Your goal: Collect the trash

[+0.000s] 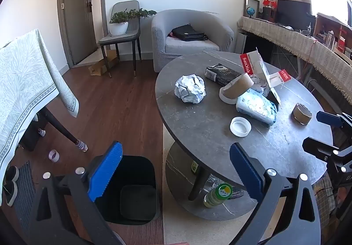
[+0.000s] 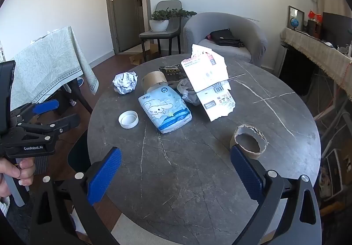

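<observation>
i've got both grippers spread wide w/ nothing between the pads — left gripper (image 1: 176, 175) hangs over the table's edge w/ the black bin (image 1: 129, 190) on the floor below it at about 7 o'clock of the round grey table (image 2: 198, 179), right gripper (image 2: 176, 175) sits over the bare near part of the tabletop. in the right wrist view the left gripper shows at 9 o'clock, a hand (image 2: 13, 170) wrapped round its handle. trash is all on the table: crumpled paper ball (image 2: 125, 82) at roughly 11 o'clock, a white cap (image 2: 128, 119) lying open side up nearer me, just beside the blue-and-white tissue pack (image 2: 165, 110) around the centre. a brown tape roll (image 2: 154, 80) leans behind the pack, touching it as far as i can tell, w/ a dark box (image 2: 172, 72) behind that. torn white packaging (image 2: 206, 77) stands tilted at 12 o'clock w/ a crumpled clear wrapper (image 2: 187, 91) at its foot. an empty cardboard tape core (image 2: 249, 141) sits apart at about 3 o'clock — just beyond my right gripper's right finger (image 2: 246, 170), not touching it. bin looks empty from the left wrist view. lower shelf of the table holds a green-capped bottle (image 1: 217, 195).
</observation>
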